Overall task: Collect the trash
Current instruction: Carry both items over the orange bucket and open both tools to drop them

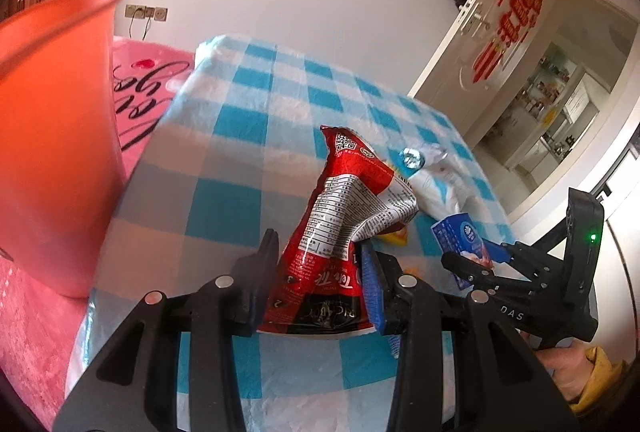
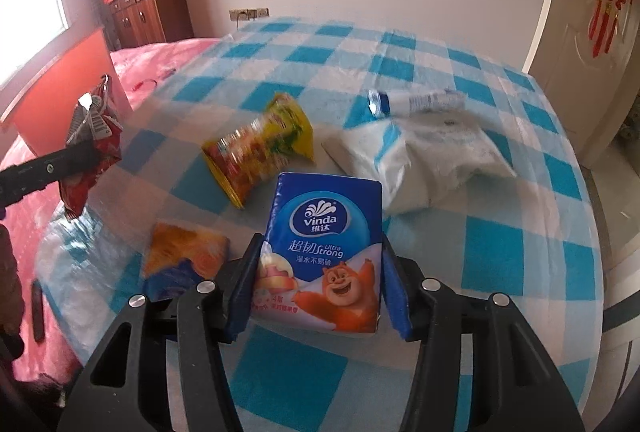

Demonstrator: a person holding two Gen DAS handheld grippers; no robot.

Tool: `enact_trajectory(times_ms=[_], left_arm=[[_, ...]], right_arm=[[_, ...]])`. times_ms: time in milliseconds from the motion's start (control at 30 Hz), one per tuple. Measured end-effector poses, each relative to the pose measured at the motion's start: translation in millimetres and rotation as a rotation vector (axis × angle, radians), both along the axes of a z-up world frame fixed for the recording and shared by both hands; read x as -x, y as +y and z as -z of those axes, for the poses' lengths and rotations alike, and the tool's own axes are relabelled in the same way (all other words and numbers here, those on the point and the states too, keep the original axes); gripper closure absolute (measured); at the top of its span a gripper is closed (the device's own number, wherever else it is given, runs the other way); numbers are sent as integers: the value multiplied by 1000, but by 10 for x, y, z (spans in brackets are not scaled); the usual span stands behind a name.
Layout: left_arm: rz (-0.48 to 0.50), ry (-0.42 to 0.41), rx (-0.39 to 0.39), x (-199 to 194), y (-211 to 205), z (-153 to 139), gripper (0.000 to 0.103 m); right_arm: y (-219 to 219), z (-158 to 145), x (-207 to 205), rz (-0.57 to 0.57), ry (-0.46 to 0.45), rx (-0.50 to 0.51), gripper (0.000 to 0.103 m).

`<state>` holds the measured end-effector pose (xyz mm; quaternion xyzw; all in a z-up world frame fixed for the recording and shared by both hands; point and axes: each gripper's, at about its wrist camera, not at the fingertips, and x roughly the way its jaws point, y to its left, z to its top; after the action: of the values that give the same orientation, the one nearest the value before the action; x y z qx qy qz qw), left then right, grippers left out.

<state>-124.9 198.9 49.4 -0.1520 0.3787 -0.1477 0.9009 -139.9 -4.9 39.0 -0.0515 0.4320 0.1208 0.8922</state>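
An orange bin (image 1: 56,135) stands at the far left beside the checked tablecloth (image 1: 240,159). The left gripper (image 1: 320,272) is clamped tight on a crumpled red wrapper (image 1: 336,216), lifted off the cloth. The right gripper (image 2: 316,284) has its pads pressed against a blue tissue pack (image 2: 324,232). Behind lie a yellow wrapper (image 2: 260,147), a white bag (image 2: 432,159) and a bottle (image 2: 408,101).

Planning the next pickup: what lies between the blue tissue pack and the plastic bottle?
In the right wrist view, a crumpled white plastic bag lies between the tissue pack and the bottle.
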Motion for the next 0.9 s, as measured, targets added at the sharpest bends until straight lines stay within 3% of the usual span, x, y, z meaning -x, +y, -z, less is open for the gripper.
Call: enact_trajectory(times_ms=[200,400,633,900], left_arm=[[-25,-68,18,21,145,-289,62],[-111,-148,17,64,459,-660,62],[-312,-241,-47,193,1073,-1061,62],[-537,-230,-71,243,1718,-1120,62]], right_arm=[[173,-406,-91,-45,-42,-73,48],[533,-800,-238,-146,-60,-159,48],[1291,-1218,-440,-331,-106,-224,48],[2295,-1608,-671,-518,-153,-290,48]])
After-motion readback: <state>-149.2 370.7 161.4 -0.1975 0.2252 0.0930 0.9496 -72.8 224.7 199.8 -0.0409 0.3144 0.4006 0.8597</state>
